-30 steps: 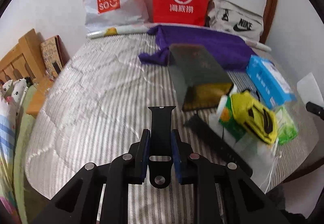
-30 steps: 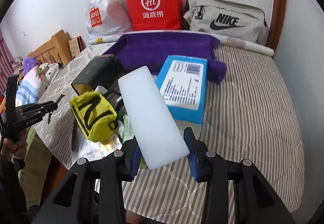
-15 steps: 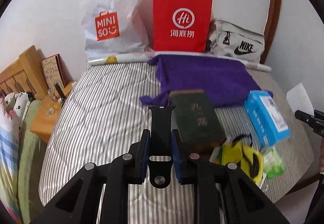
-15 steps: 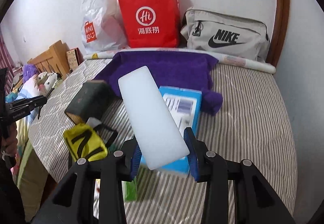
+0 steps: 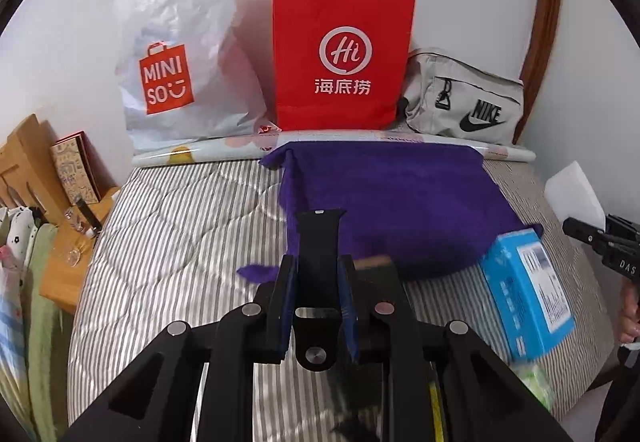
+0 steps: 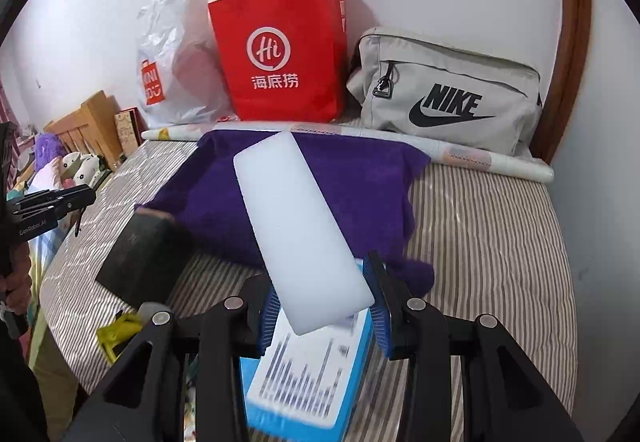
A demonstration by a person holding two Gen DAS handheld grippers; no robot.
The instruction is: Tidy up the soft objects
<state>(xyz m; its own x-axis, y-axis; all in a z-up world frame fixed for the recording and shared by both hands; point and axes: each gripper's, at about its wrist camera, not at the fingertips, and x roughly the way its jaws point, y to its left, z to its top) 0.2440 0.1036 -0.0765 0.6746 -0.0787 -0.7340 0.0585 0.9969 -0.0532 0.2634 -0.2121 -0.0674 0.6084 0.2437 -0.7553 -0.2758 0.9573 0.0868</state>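
Purple towel lies flat ahead of both my grippers, its long side crosswise, while my left gripper clamps a black watch strap and my right gripper clamps a white sponge pointing towelward.

- A purple towel is spread over a grey-and-white striped mattress.
- A white foam block is seen.
- A red paper bag is printed in white.

A home bedroom, it seems: a striped quilted bed against a white wall, a wooden headboard at the left, shopping bags lined up at the far edge.
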